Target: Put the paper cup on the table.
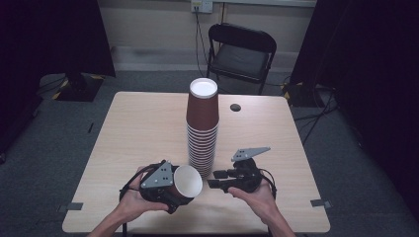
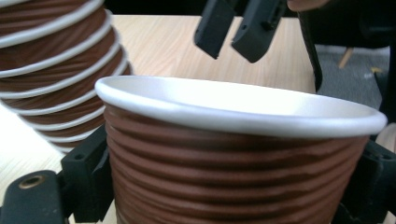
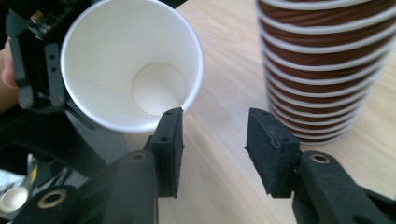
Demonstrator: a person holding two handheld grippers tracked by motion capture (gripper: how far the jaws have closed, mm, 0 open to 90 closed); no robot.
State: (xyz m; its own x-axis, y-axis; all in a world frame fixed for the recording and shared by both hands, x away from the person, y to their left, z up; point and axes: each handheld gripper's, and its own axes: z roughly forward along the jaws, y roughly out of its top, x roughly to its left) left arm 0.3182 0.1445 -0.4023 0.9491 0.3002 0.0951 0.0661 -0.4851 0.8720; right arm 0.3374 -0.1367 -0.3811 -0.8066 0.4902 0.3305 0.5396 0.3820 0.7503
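Observation:
A tall stack of brown ribbed paper cups (image 1: 202, 128) with white rims stands mid-table. My left gripper (image 1: 179, 190) is shut on one such single cup (image 1: 188, 181), held on its side near the front edge with its white mouth facing right. In the left gripper view, both jaws press the cup's (image 2: 233, 158) ribbed wall, with the stack (image 2: 56, 70) just behind it. My right gripper (image 1: 213, 178) is open and holds nothing. It sits right of the cup's mouth, close to the foot of the stack (image 3: 322, 70). One of its fingertips (image 3: 170, 135) lies at the cup's rim (image 3: 130, 60).
The light wooden table (image 1: 138, 128) has a small black round hole (image 1: 235, 107) at the back right. A black folding chair (image 1: 241, 52) stands beyond the far edge. Dark curtains hang on both sides. Bare tabletop lies left and right of the stack.

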